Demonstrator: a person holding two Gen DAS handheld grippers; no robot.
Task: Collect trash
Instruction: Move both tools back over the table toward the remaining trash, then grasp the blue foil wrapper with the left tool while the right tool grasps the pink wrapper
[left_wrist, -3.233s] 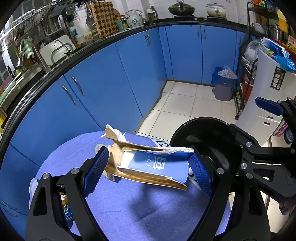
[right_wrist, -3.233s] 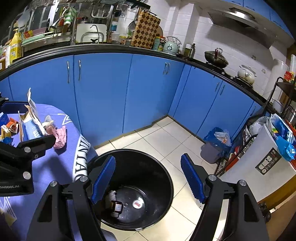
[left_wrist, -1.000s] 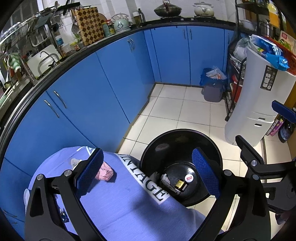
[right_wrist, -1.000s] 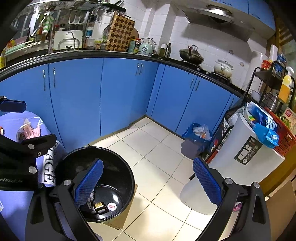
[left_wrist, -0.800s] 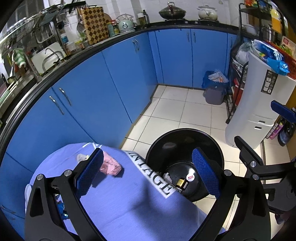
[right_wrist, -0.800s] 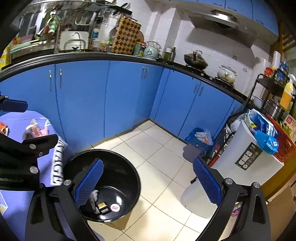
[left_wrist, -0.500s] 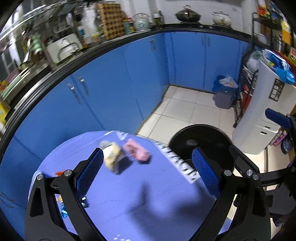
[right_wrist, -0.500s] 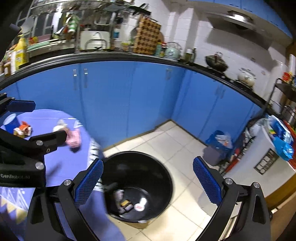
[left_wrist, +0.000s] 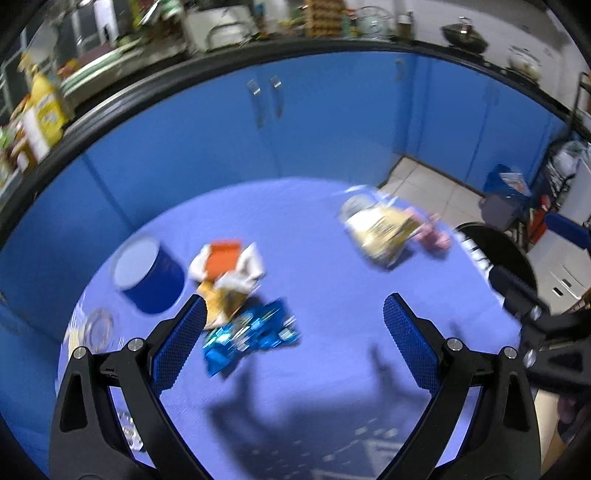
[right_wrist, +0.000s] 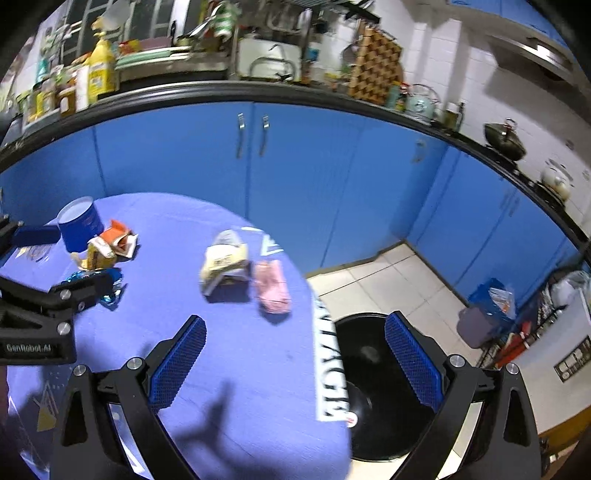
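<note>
My left tool (left_wrist: 291, 332) and right tool (right_wrist: 293, 360) were both wide open and empty, so I needed to drop slowly around the blue wrapper (left_wrist: 251, 334) on the tabletop (left_wrist: 332, 288).

Blue cabinets (right_wrist: 295, 177), chequered board (right_wrist: 375, 68), kettle (right_wrist: 419, 103), wok (right_wrist: 505, 142), tiled floor (right_wrist: 384, 280)

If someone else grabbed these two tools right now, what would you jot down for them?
Left gripper: jaws open, empty, above the table.
Right gripper: jaws open, empty, over the table's edge beside the black bin.
On the purple tablecloth: blue foil wrapper, orange-and-white wrapper, yellow packet, pink scrap, blue tub.
Done: cannot tell from here.
Left: bin the remaining litter.
</note>
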